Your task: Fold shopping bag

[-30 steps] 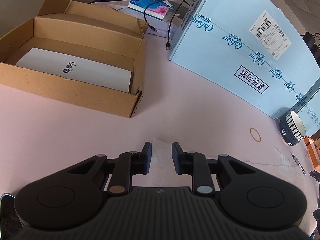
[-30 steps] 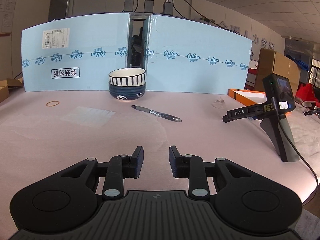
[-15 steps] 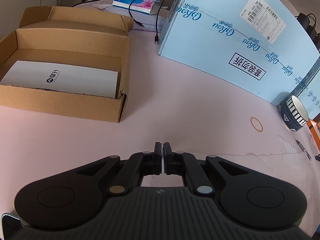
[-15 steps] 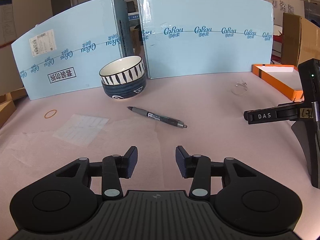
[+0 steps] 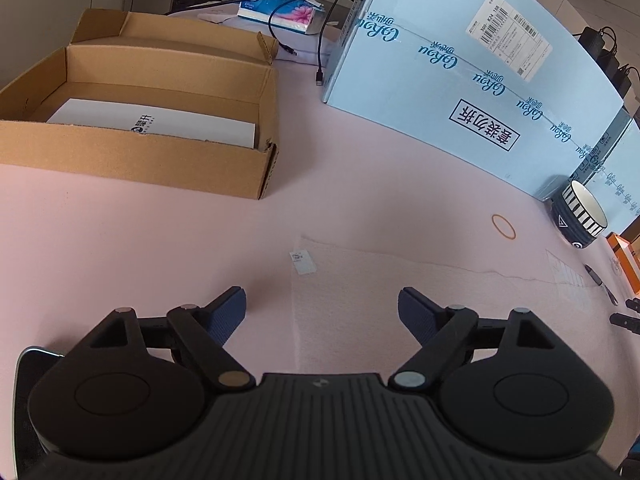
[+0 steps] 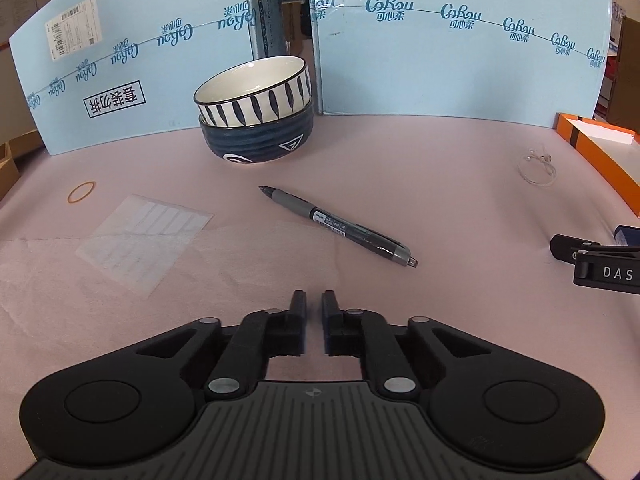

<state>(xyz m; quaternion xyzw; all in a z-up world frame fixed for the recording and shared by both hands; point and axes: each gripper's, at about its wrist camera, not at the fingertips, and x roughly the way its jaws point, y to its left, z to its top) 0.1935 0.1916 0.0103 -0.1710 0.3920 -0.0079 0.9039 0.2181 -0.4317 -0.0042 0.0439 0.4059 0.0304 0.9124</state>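
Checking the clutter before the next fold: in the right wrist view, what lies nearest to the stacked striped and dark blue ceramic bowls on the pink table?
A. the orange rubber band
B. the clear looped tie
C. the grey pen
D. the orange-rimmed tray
C: the grey pen lies just in front of the stacked bowls, its tip close to their base, while the rubber band sits farther off to the left.
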